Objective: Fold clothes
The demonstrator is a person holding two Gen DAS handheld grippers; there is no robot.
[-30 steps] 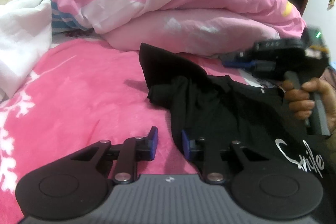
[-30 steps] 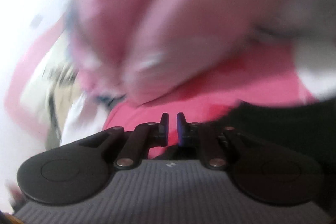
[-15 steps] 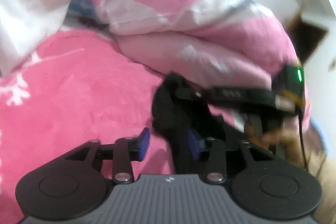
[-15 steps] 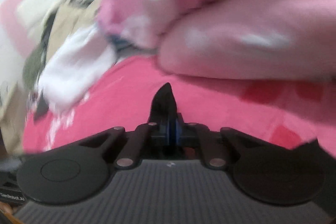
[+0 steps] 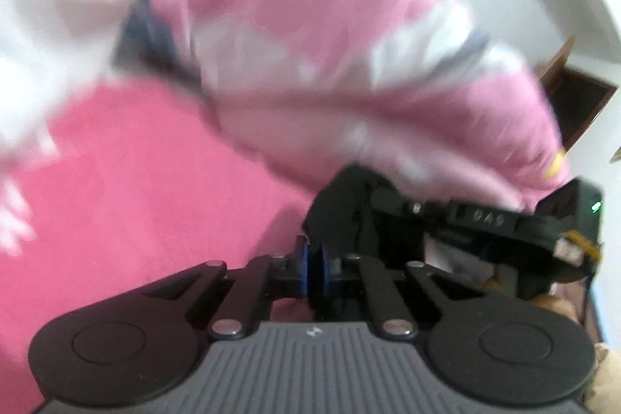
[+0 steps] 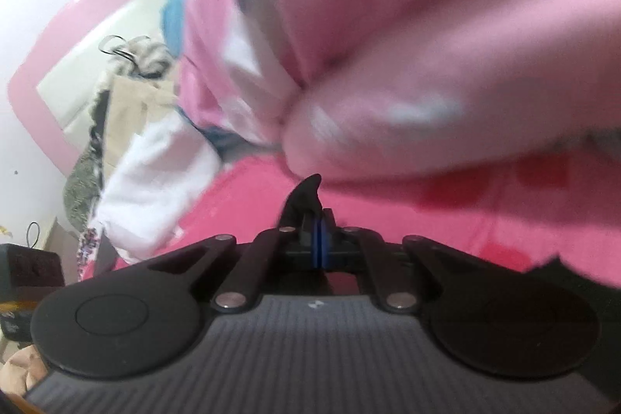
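Against the hot-pink bedsheet (image 5: 128, 189), your left gripper (image 5: 315, 260) has its blue pads drawn nearly together, with a fold of the black garment (image 5: 337, 204) pinched between them. Your right gripper (image 6: 319, 244) is clamped tight on a peak of the same black garment (image 6: 304, 198), which stands up from the sheet ahead of the pads. Beyond the sheet lies the heaped pale-pink quilt (image 5: 310, 37); a white cloth (image 6: 155, 181) sits at the sheet's left. Both views are blurred.

Matt black cloth garment (image 5: 337, 204)
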